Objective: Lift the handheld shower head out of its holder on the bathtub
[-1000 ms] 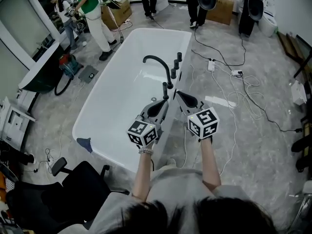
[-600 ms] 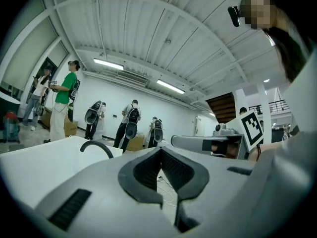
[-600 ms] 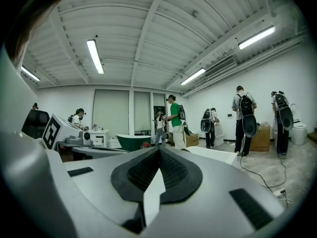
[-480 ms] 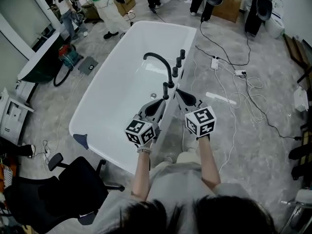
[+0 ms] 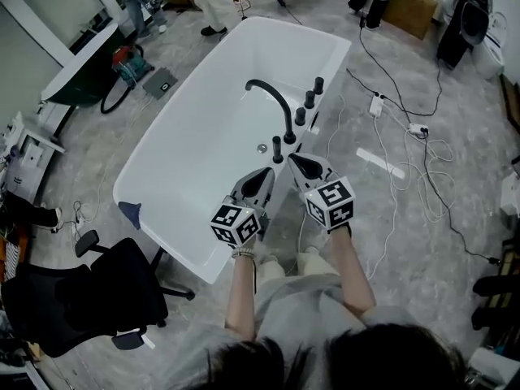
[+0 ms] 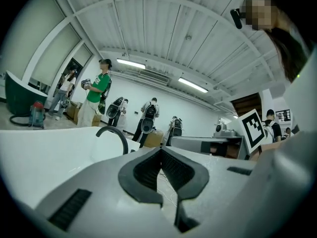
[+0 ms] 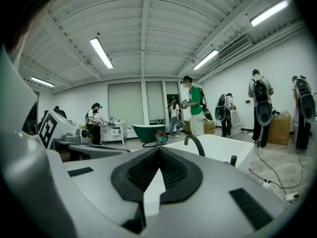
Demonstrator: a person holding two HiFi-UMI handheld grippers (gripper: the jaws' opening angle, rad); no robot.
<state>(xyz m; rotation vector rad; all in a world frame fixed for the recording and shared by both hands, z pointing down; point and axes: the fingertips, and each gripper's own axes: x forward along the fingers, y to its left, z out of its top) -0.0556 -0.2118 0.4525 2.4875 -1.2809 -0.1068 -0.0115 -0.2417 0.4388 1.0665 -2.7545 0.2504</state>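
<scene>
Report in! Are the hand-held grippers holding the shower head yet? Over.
Left hand-held gripper, right hand-held gripper: shut, empty. Shower head seated upright on bathtub rim, untouched. Nothing between; faucet stands beyond.

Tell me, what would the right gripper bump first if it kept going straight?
Most likely the rim of the white bathtub, just beside the curved black spout. The right gripper, shut and empty, points slightly down at it. Depth is hard to judge.

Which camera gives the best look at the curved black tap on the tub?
The head view: the whole tap shows from above, standing on the rim of the tub. The left gripper view and the right gripper view each catch only its arch, small and cut off below.
</scene>
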